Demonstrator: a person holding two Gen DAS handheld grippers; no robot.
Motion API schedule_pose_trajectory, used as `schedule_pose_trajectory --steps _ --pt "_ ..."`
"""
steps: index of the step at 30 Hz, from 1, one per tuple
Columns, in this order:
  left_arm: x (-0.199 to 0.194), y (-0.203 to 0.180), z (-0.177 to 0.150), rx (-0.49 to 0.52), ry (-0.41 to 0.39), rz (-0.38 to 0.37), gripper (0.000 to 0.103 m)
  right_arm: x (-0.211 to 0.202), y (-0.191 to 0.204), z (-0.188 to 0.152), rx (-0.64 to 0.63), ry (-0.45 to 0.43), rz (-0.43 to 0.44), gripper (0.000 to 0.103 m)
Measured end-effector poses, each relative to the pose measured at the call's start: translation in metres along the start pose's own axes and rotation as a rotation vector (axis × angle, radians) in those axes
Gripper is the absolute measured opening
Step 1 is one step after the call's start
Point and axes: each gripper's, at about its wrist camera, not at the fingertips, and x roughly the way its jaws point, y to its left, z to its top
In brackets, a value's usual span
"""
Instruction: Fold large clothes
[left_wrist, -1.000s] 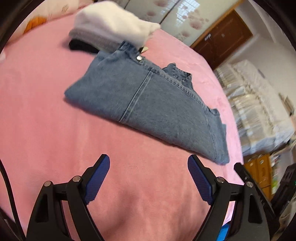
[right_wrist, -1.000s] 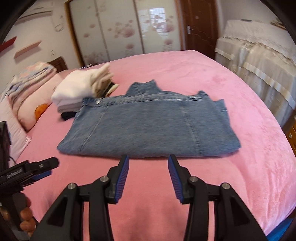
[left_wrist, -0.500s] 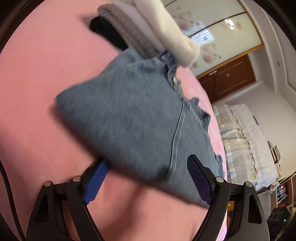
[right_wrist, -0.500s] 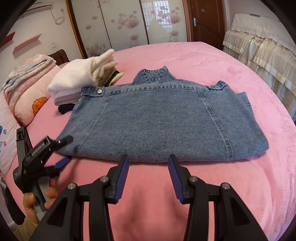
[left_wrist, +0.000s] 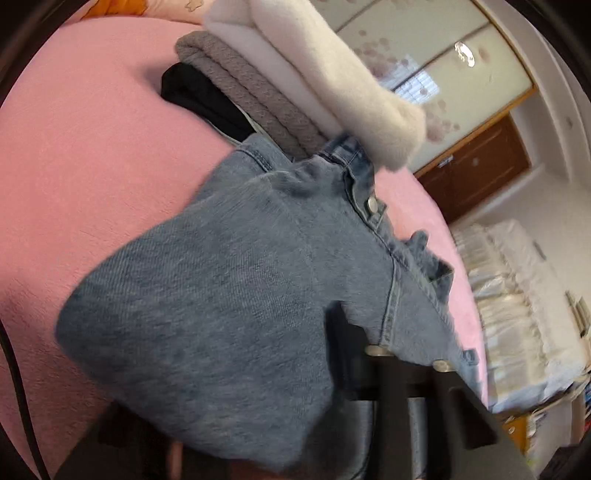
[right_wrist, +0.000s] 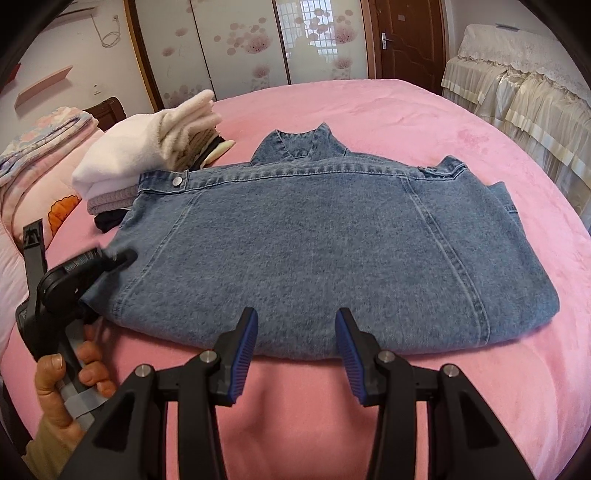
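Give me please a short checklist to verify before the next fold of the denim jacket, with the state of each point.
1. Left gripper at the corner of the denim jacket: ok.
2. Left gripper shut on the fabric: cannot tell; the cloth hides one finger.
3. Right gripper open at the near edge: ok.
4. Right gripper holding the fabric: not ok, nothing is between its fingers.
5. Jacket flat on the pink bed: ok.
6. Jacket apart from the stack of folded clothes: not ok, its buttoned corner touches the stack.

Pink bed (right_wrist: 406, 122): denim jacket (right_wrist: 314, 251), clothes stack (right_wrist: 140, 162), prob. pillows (right_wrist: 33, 155).
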Motion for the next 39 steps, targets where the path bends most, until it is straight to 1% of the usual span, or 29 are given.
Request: schedule_pose_trajectory --steps 1,2,4,5,6,7,9,10,12,14,15,16,18,20,23,24,26,28,30,32,33,34,35,36,38,39 --pt "-0.003 0.0 -0.001 -0.011 -0.012 0.001 0.023 0.001 0.0 0.001 -0.005 -0.006 -0.006 0.044" --pt "-0.008 -0.006 -0.001 0.001 -0.029 0.008 0.02 0.002 -0.001 0.004 -0.015 -0.016 -0.018 0.044" --pt "-0.02 -0.017 -0.003 0.044 -0.064 0.028 0.018 0.006 -0.002 0.013 -0.038 -0.042 -0.04 0.043" --pt "-0.027 -0.026 -0.005 0.072 -0.09 0.035 0.014 0.008 -0.001 0.017 -0.053 -0.059 -0.047 0.04" --pt "-0.035 -0.04 -0.007 0.117 -0.126 0.04 0.011 0.012 0.001 0.022 -0.083 -0.079 -0.06 0.033" --pt "-0.041 -0.047 -0.008 0.14 -0.142 0.045 0.01 0.016 0.003 0.026 -0.104 -0.083 -0.067 0.026" --pt "-0.052 -0.069 -0.01 0.19 -0.181 0.046 0.01 0.034 0.007 0.031 -0.146 -0.07 -0.058 0.02" --pt "-0.058 -0.075 -0.011 0.205 -0.19 0.045 0.01 0.043 0.008 0.032 -0.157 -0.046 -0.043 0.018" --pt "-0.067 -0.094 -0.013 0.251 -0.212 0.033 0.01 0.071 0.01 0.028 -0.166 0.051 0.023 0.014" --pt "-0.072 -0.109 -0.019 0.294 -0.212 0.026 0.01 0.081 0.012 0.024 -0.188 0.049 0.021 0.014" --pt "-0.074 -0.124 -0.024 0.341 -0.228 0.029 0.01 0.083 0.011 0.024 -0.186 0.05 0.029 0.014" --pt "-0.083 -0.131 -0.028 0.374 -0.242 0.026 0.01 0.084 0.009 0.026 -0.173 0.055 0.039 0.015" --pt "-0.089 -0.157 -0.036 0.441 -0.26 0.008 0.01 0.083 0.0 0.029 -0.13 0.063 0.087 0.015" --pt "-0.094 -0.18 -0.046 0.495 -0.262 -0.014 0.01 0.083 -0.01 0.031 -0.09 0.068 0.141 0.015" --pt "-0.091 -0.23 -0.069 0.618 -0.257 -0.048 0.01 0.077 -0.028 0.037 -0.041 0.095 0.226 0.013" --pt "-0.09 -0.247 -0.08 0.657 -0.249 -0.056 0.01 0.07 -0.04 0.039 -0.004 0.104 0.258 0.012" --pt "-0.083 -0.274 -0.099 0.714 -0.225 -0.078 0.01 0.051 -0.064 0.038 0.056 0.084 0.264 0.012" --pt "-0.072 -0.295 -0.119 0.754 -0.191 -0.102 0.01 0.022 -0.103 0.035 0.103 0.031 0.204 0.012" --pt "-0.055 -0.315 -0.144 0.791 -0.138 -0.113 0.01 -0.002 -0.141 0.027 0.141 -0.007 0.124 0.013" --pt "-0.037 -0.326 -0.165 0.81 -0.094 -0.127 0.01 -0.02 -0.181 0.013 0.18 -0.018 0.034 0.013" --pt "-0.023 -0.331 -0.183 0.821 -0.046 -0.138 0.01 -0.025 -0.199 0.005 0.196 -0.008 -0.01 0.013" --pt "-0.011 -0.334 -0.196 0.83 -0.001 -0.148 0.01 -0.027 -0.211 -0.001 0.209 0.005 -0.035 0.013" --pt "-0.002 -0.335 -0.206 0.842 0.039 -0.146 0.01 -0.028 -0.227 -0.01 0.229 0.028 -0.066 0.013" --pt "0.016 -0.336 -0.226 0.863 0.104 -0.131 0.01 -0.028 -0.235 -0.014 0.244 0.041 -0.083 0.013" --pt "0.037 -0.334 -0.25 0.903 0.168 -0.093 0.01 -0.029 -0.255 -0.026 0.289 0.069 -0.106 0.013" --pt "0.048 -0.331 -0.264 0.931 0.184 -0.052 0.01 -0.029 -0.262 -0.03 0.311 0.078 -0.103 0.013"
